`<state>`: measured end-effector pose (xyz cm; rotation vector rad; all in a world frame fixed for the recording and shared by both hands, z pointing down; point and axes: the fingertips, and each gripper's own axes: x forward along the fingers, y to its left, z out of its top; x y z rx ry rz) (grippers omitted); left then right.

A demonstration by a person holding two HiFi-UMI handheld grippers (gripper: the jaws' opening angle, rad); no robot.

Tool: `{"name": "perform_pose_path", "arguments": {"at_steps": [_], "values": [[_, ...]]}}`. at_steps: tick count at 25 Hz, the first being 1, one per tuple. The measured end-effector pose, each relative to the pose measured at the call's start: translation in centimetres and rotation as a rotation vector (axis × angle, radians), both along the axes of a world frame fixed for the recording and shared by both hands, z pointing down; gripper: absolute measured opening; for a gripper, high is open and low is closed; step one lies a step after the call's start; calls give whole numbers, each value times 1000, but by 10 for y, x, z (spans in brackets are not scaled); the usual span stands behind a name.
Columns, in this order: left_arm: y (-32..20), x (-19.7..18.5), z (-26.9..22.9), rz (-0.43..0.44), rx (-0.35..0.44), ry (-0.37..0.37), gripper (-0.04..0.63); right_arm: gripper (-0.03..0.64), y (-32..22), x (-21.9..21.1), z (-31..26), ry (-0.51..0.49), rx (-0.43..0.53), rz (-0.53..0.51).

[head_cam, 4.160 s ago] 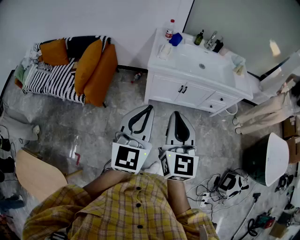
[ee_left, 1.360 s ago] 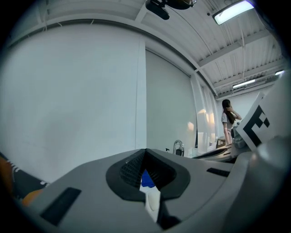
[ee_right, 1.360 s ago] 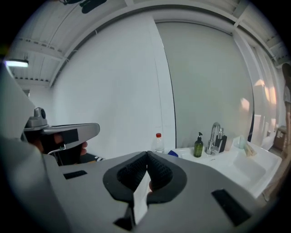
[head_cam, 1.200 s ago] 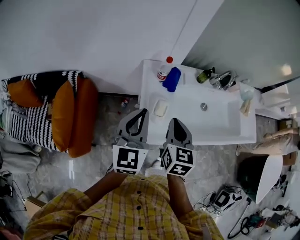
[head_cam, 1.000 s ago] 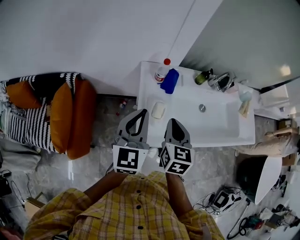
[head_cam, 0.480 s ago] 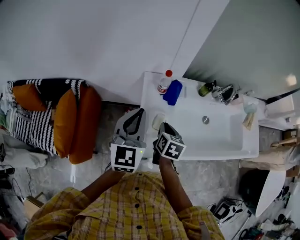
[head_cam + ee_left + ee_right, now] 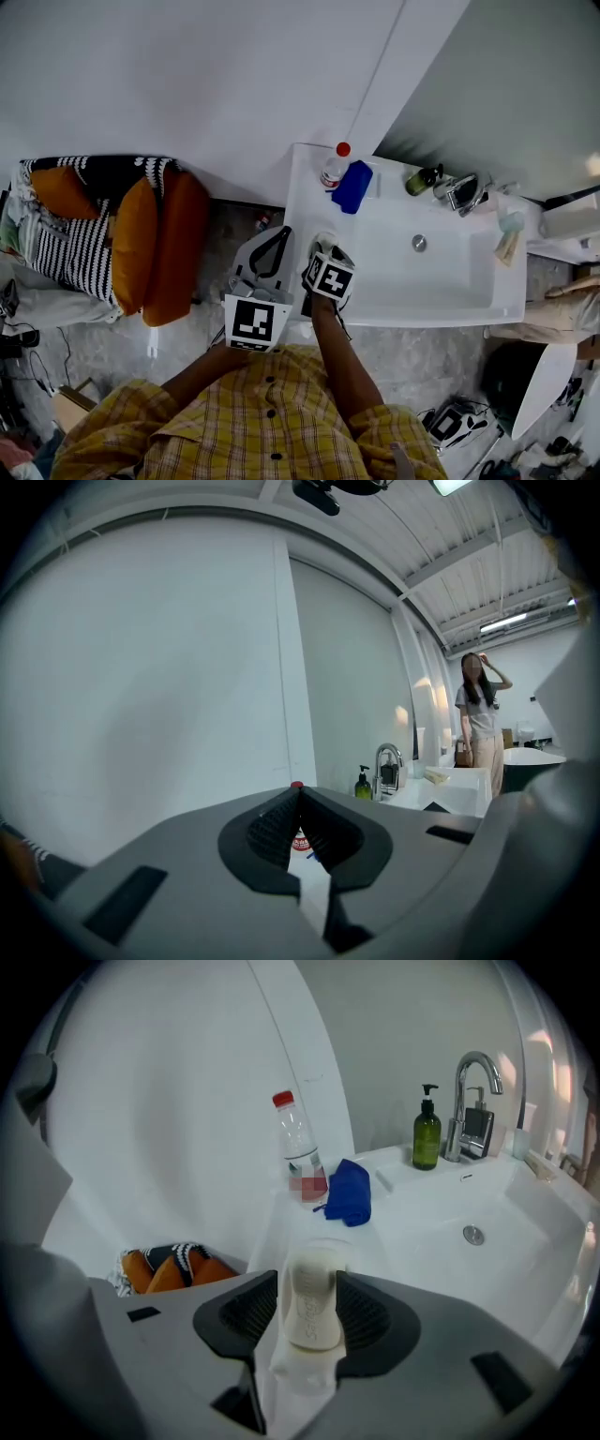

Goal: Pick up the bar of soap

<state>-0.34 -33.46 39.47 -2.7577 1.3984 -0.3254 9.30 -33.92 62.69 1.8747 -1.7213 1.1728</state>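
Observation:
The pale bar of soap (image 7: 312, 1302) lies on the left ledge of the white sink counter (image 7: 441, 314). My right gripper (image 7: 309, 1309) reaches over that ledge and its jaws are opening, one on each side of the soap, with a slim gap at the left pad. From the head view the right gripper (image 7: 324, 247) covers nearly all of the soap. My left gripper (image 7: 279, 232) hangs just left of the counter's edge, shut and empty. In its own view the left gripper (image 7: 298, 795) points along the wall toward the faucet.
At the counter's back stand a red-capped bottle (image 7: 298, 1152), a blue cloth (image 7: 350, 1192), a green pump bottle (image 7: 427, 1133) and a chrome faucet (image 7: 473, 1101). The basin with its drain (image 7: 473, 1234) lies to the right. An orange and striped sofa (image 7: 112, 234) stands on the left. A person (image 7: 480, 719) stands far off.
My right gripper has swung forward and left over the counter's ledge onto the soap. The left gripper has hardly moved. The head view has drifted toward the sink.

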Motion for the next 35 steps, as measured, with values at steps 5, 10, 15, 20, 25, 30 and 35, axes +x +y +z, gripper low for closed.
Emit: {"name": "perform_pose_path", "arguments": {"at_steps": [5, 10, 15, 20, 25, 30, 35], "values": [[-3, -1, 4, -4, 12, -8, 11, 195, -3, 5, 18, 24, -57, 22], [-1, 2, 11, 13, -35, -7, 11, 196, -5, 2, 29, 31, -93, 20], [0, 5, 11, 28, -16, -1, 11, 196, -7, 1, 35, 77, -122, 3], [0, 3, 15, 24, -45, -2, 11, 196, -9, -5, 42, 104, -150, 1], [3, 4, 18, 35, -65, -13, 11, 196, -9, -5, 42, 131, -135, 30], [3, 4, 20, 39, -66, -10, 11, 204, -9, -3, 44, 133, -135, 32], [3, 2, 19, 36, -65, -9, 11, 204, -7, -2, 42, 126, -126, 21]]}}
